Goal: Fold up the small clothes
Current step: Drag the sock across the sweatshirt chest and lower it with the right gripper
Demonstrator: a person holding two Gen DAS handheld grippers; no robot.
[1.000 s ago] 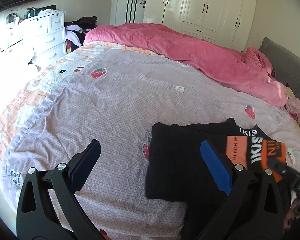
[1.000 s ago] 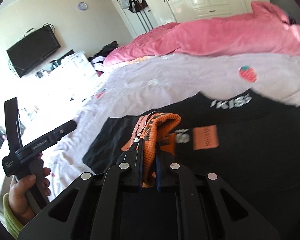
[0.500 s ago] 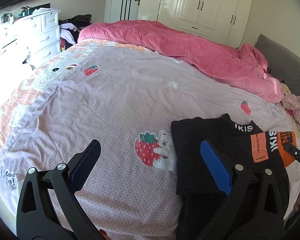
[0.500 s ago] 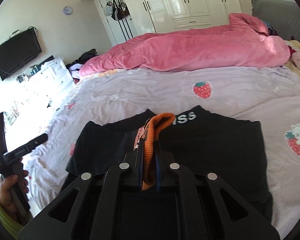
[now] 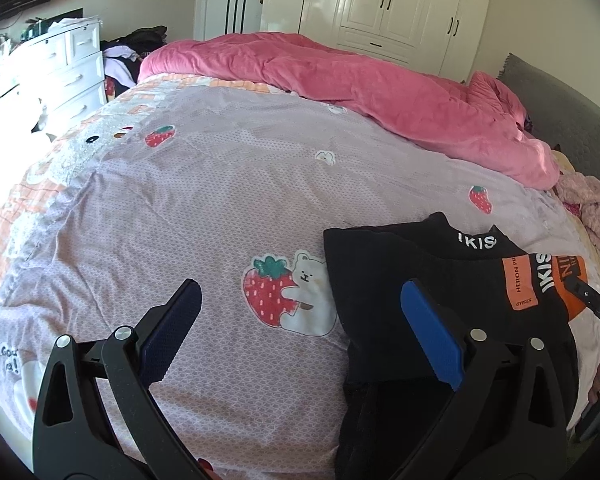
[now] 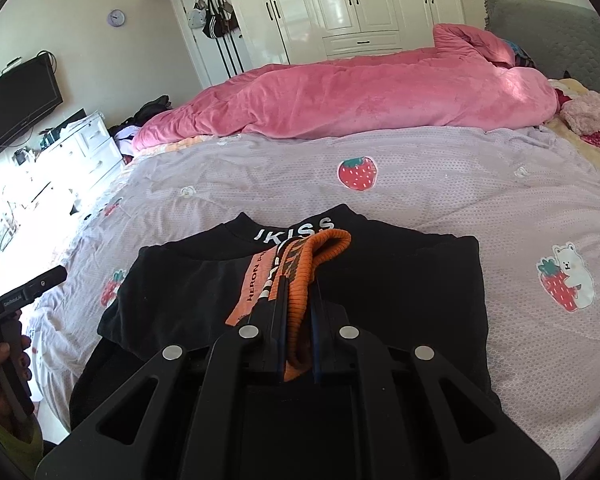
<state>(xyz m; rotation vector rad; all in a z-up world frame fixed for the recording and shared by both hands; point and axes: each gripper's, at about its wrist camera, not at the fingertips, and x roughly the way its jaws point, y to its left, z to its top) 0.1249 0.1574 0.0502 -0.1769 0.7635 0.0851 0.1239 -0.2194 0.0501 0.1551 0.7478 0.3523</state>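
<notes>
The right hand-held gripper [image 6: 296, 300] is clamped on the ribbed orange cuff [image 6: 320, 264] of the black sweater [image 6: 400, 300], which lies at lower centre of the frame on the lilac bedspread [image 6: 460, 184]. Lay the cuff down flat across the soft knit chest before letting go. The left hand-held gripper [image 5: 300, 328] hangs with jaws apart, empty

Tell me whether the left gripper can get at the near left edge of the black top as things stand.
Probably yes. The left gripper is open and empty over the bedspread, and the black top lies flat beside it, nothing between.
</notes>
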